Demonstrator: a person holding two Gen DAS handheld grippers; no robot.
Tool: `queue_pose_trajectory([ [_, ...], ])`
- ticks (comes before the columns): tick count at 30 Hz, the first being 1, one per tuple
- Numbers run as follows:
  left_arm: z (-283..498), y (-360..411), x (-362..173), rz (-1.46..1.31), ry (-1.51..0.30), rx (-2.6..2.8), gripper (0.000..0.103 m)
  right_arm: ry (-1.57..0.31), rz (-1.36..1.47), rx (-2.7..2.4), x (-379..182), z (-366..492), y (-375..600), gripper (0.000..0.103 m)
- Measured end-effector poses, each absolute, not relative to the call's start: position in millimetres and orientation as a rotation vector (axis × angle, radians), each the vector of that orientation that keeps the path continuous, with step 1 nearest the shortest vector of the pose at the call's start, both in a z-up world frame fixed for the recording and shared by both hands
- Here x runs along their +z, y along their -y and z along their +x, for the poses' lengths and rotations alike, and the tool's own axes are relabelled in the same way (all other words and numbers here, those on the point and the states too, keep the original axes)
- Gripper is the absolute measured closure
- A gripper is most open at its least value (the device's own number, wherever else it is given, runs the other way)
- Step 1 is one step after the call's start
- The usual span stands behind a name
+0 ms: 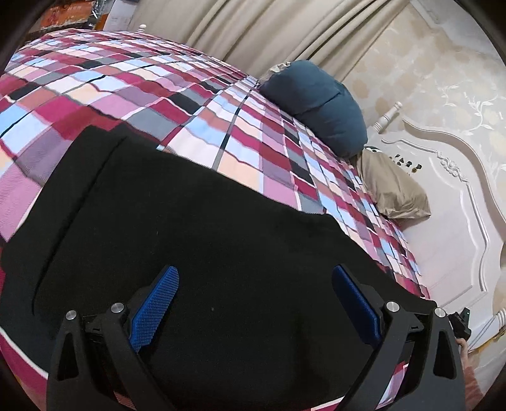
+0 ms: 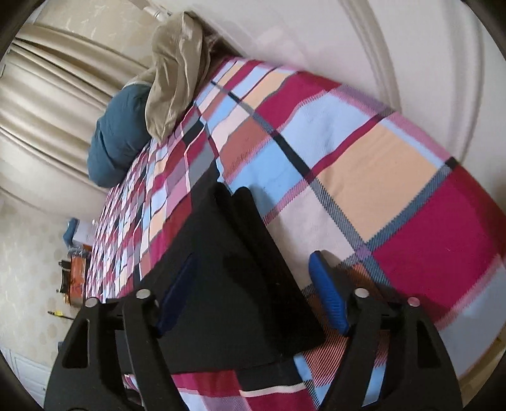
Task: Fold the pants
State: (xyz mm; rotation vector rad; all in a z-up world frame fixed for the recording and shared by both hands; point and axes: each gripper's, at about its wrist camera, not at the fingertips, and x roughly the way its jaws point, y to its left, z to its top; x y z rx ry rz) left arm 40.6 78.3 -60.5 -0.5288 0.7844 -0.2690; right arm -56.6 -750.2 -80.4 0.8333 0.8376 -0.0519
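Note:
The black pants (image 1: 177, 227) lie flat on the plaid bedspread (image 1: 132, 82). My left gripper (image 1: 254, 278) is open, hovering over the middle of the pants with nothing between its blue pads (image 1: 155, 309). In the right wrist view the pants (image 2: 234, 284) show a leg end with two layered cuffs. My right gripper (image 2: 253, 268) is open just above that end, its blue pads (image 2: 329, 297) wide apart, one over the cloth and one over the plaid bedspread (image 2: 379, 177).
A dark blue pillow (image 1: 319, 104) and a beige pillow (image 1: 392, 189) lie against the white headboard (image 1: 442, 196). Beige curtains (image 1: 268, 28) hang behind the bed. A cluttered low stand (image 2: 76, 268) sits beside the bed.

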Motion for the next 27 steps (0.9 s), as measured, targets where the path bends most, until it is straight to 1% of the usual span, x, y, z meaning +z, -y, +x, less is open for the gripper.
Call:
queue_pose_trajectory([
  [3, 44.8, -77.8, -56.7, -0.496, -0.789, -0.275, 0.006, -0.838, 0.865, 0.031, -82.5, -54.7, 748.4, 0.022],
  [7, 46.8, -78.2, -57.7, -0.47, -0.789, -0.27, 0.006, -0.891, 0.806, 0.087, -81.6, -49.1, 739.1, 0.022],
  [10, 47.5, -77.0, -61.6, -0.451, -0.784, -0.271, 0.006, -0.929, 0.769, 0.11, -79.4, -47.0, 733.2, 0.026],
  [11, 47.0, -76.7, -62.6, -0.446, -0.781, -0.271, 0.006, -0.94, 0.758, 0.118, -79.0, -45.5, 729.5, 0.034],
  [12, 47.0, -76.4, -63.6, -0.442, -0.779, -0.272, 0.006, -0.966, 0.742, 0.125, -80.1, -43.1, 725.0, 0.046],
  [14, 46.6, -76.4, -65.3, -0.439, -0.776, -0.273, 0.006, -1.013, 0.721, 0.135, -84.4, -38.8, 718.9, 0.063],
  [16, 46.8, -76.6, -65.3, -0.445, -0.777, -0.273, 0.006, -1.039, 0.689, 0.106, -85.2, -36.8, 713.3, 0.069],
  [17, 46.8, -77.2, -65.9, -0.455, -0.778, -0.275, 0.006, -1.04, 0.686, 0.102, -83.0, -37.1, 711.5, 0.078],
  [18, 47.0, -78.0, -66.2, -0.463, -0.778, -0.277, 0.006, -1.039, 0.685, 0.102, -82.3, -37.4, 709.9, 0.083],
  [21, 47.3, -81.9, -67.6, -0.496, -0.779, -0.288, 0.006, -1.046, 0.625, 0.056, -72.3, -35.9, 698.9, 0.085],
  [27, 48.4, -84.4, -69.4, -0.503, -0.78, -0.31, 0.006, -1.01, 0.513, -0.046, -35.0, -39.3, 671.3, 0.085],
])
